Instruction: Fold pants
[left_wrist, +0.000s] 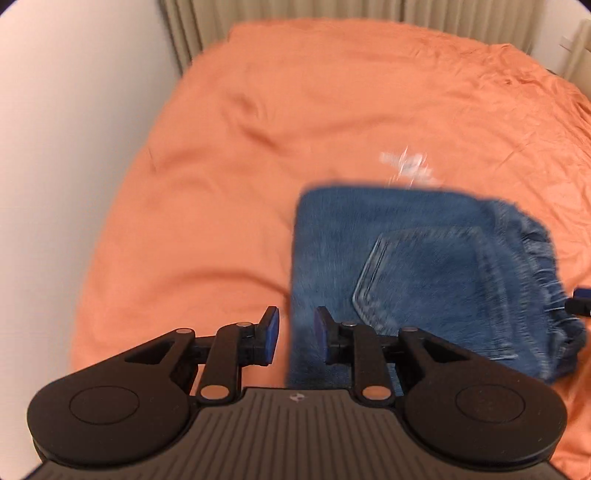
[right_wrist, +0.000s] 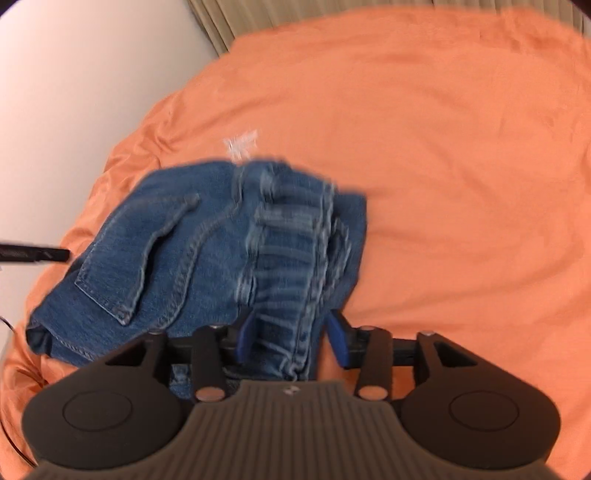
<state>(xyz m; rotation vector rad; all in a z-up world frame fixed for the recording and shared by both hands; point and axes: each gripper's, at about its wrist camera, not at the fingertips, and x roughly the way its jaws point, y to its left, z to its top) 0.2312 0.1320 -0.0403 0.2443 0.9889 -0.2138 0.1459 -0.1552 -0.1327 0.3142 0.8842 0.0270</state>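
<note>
Folded blue jeans (left_wrist: 424, 266) lie on the orange bed cover (left_wrist: 258, 147), back pocket up and blurred by motion. My left gripper (left_wrist: 297, 336) stands open over their near left edge; the denim edge runs between the fingers without being pinched. In the right wrist view the jeans (right_wrist: 177, 243) show the pocket and the gathered waistband (right_wrist: 291, 258). My right gripper (right_wrist: 291, 339) is open astride the waistband's near end, with orange cover visible beside the right pad. A dark finger of the other gripper pokes in at the left (right_wrist: 37, 254).
A white wall (left_wrist: 74, 147) runs along the bed's left side and beige pleated curtains (left_wrist: 192, 33) hang behind it. A small white mark (left_wrist: 408, 166) sits on the cover just beyond the jeans. Wrinkled orange cover (right_wrist: 461, 166) spreads far and right.
</note>
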